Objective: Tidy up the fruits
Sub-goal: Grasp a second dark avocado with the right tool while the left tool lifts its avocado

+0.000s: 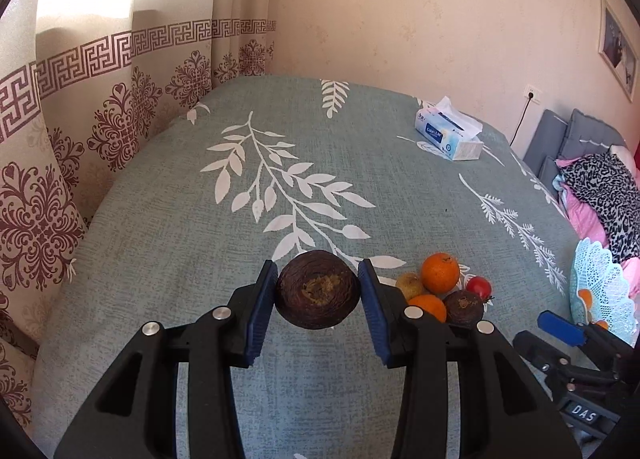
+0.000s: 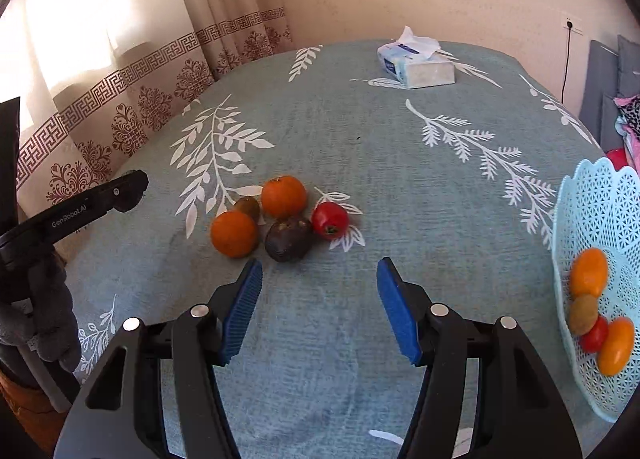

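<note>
Held fruit: a dark brown, wrinkled round fruit [image 1: 317,290] is clamped between the left gripper's [image 1: 318,301] blue pads, above the grey-green leaf-print cloth [image 1: 280,187].
Right gripper [image 2: 320,309]: spread wide, holding nothing.
Loose pile: two round oranges [image 2: 283,196], a dark purple fruit [image 2: 288,239], a red fruit [image 2: 329,220]; a brownish fruit [image 2: 247,206] is half hidden.
Pale blue lattice basket [image 2: 600,195]: cut off at the frame edge, holding several fruits.

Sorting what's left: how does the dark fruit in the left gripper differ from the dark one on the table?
The held dark fruit is clamped in the left gripper, off the tablecloth; the loose dark fruit lies among oranges, untouched. The held one's skin shows fine ridges; the loose one looks smoother. Both are round and dark.
</note>
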